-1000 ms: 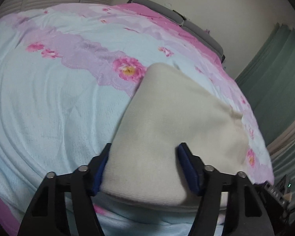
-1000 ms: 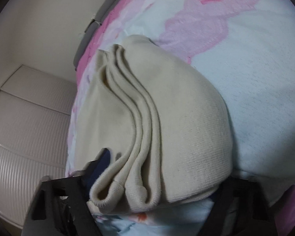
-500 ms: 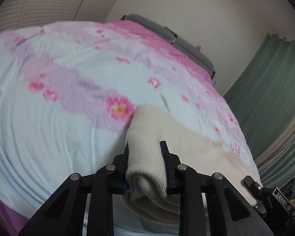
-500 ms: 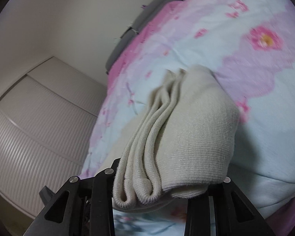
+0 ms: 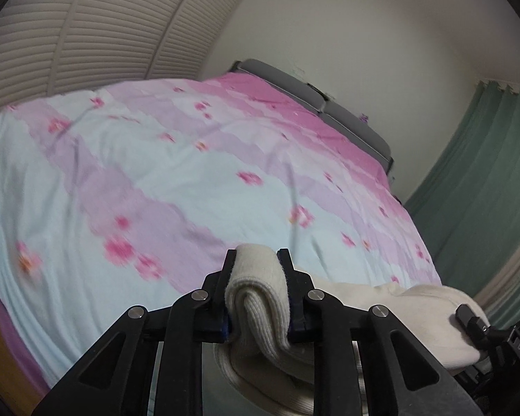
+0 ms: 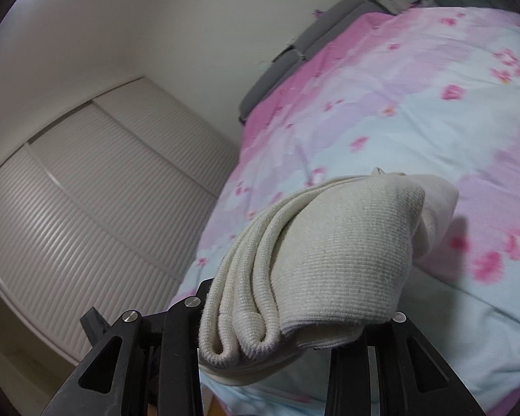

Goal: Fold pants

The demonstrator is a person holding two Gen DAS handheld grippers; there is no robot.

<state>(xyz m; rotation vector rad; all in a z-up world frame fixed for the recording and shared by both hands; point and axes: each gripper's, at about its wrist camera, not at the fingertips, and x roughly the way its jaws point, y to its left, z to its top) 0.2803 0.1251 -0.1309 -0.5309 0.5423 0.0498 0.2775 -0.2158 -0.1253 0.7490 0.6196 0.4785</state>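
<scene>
The cream knitted pants (image 5: pixel 391 308) are folded into a thick bundle and hang in the air above the bed, held at both ends. My left gripper (image 5: pixel 256 260) has its jaws closing on one folded end, the pads pressing on the cloth. In the right wrist view the pants (image 6: pixel 336 260) show several stacked layers with ribbed edges. My right gripper (image 6: pixel 301 315) is shut on the other end; the cloth drapes over its fingers and hides the pads. A black part of the right gripper (image 5: pixel 468 315) shows at the bundle's far end in the left wrist view.
Below lies the bed with a light blue and pink flowered cover (image 5: pixel 156 180) and a grey headboard (image 5: pixel 294 83) against the wall. White louvred closet doors (image 6: pixel 86 208) stand on one side, a green curtain (image 5: pixel 485 173) on the other.
Both grippers closed on the ends of the pants and lifted the bundle off the bed. The bed now lies farther below in both views.
</scene>
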